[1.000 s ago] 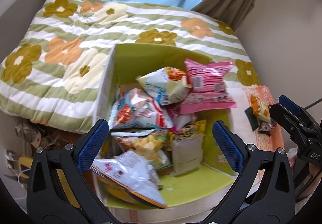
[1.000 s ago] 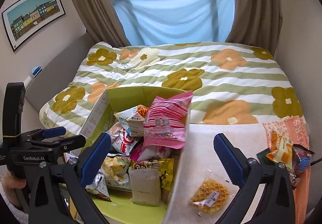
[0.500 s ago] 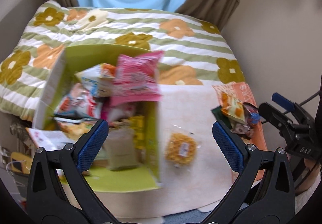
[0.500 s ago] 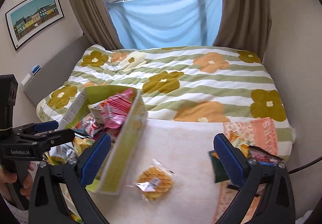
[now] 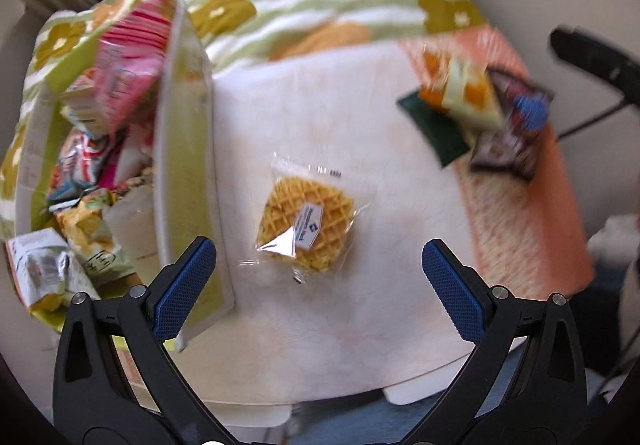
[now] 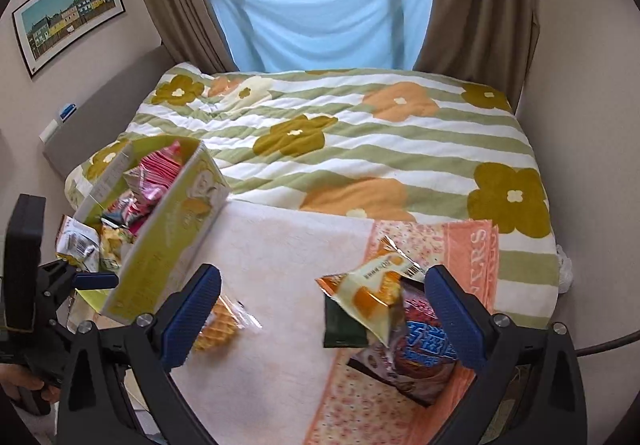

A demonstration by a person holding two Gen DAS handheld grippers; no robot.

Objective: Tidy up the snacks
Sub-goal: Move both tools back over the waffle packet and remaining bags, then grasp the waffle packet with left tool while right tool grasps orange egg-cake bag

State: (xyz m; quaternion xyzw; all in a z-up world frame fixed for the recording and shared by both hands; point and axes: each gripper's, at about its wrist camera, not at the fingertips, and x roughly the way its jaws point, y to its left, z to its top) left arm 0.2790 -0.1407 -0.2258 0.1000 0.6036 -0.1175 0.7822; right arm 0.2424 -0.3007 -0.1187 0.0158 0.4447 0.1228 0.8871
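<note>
A wrapped waffle lies on the white table, just ahead of my open, empty left gripper. It also shows in the right wrist view, partly behind my finger. A green cardboard box full of snack bags stands at the table's left; it also shows in the right wrist view. A pile of snack bags lies on the orange cloth at the right, between the fingers of my open, empty right gripper. The pile also shows in the left wrist view.
A bed with a green-striped flowered quilt lies behind the table. An orange patterned cloth covers the table's right side. The left gripper's handle shows at the far left. Walls close in on both sides.
Both grippers have swung to the right, away from the box. The waffle now sits centred ahead of the left gripper, and the snack pile between the right gripper's fingers.
</note>
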